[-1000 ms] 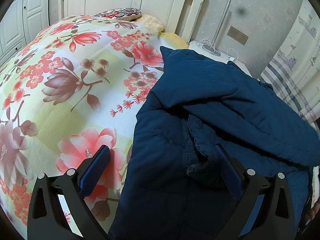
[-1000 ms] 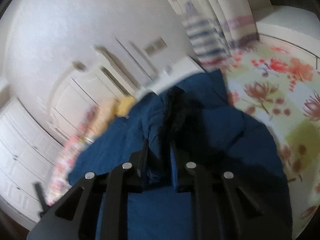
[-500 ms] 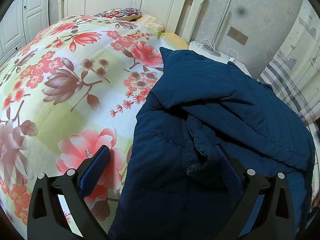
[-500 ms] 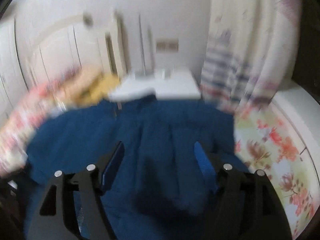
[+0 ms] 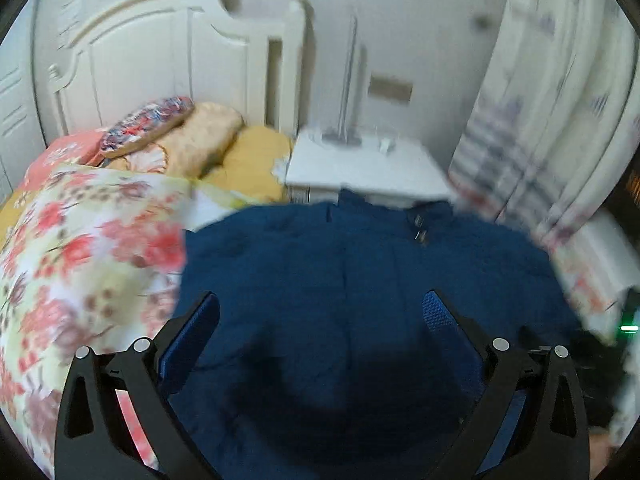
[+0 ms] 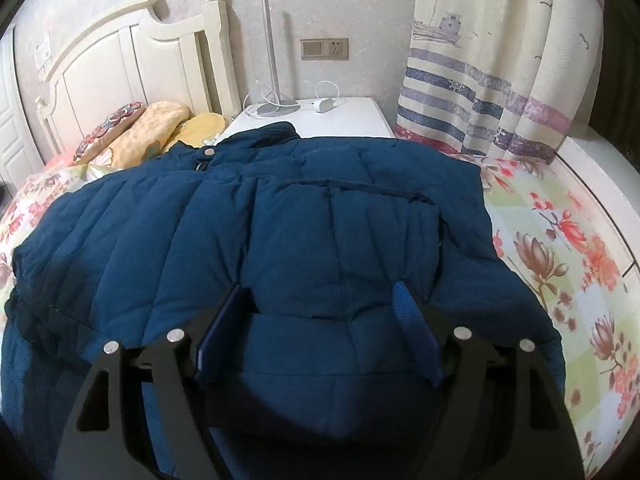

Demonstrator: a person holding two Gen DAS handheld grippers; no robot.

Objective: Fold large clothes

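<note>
1. Dark blue quilted jacket (image 6: 320, 216): lies spread on the floral bedspread (image 6: 560, 240); collar toward the white nightstand (image 6: 352, 116); a folded panel on top.
2. Right gripper (image 6: 324, 312): fingers opening, wide apart over that panel, not pressing it.
3. Left gripper (image 5: 320, 316): fingers spread above the jacket, holding nothing; view blurred.

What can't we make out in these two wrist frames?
- Left wrist view: motion blur smears the quilt print and the jacket seams.
- Right wrist view: the jacket's near hem is hidden behind the right gripper fingers and cut off by the bottom edge.
- The wall socket is too small to show detail.
</note>
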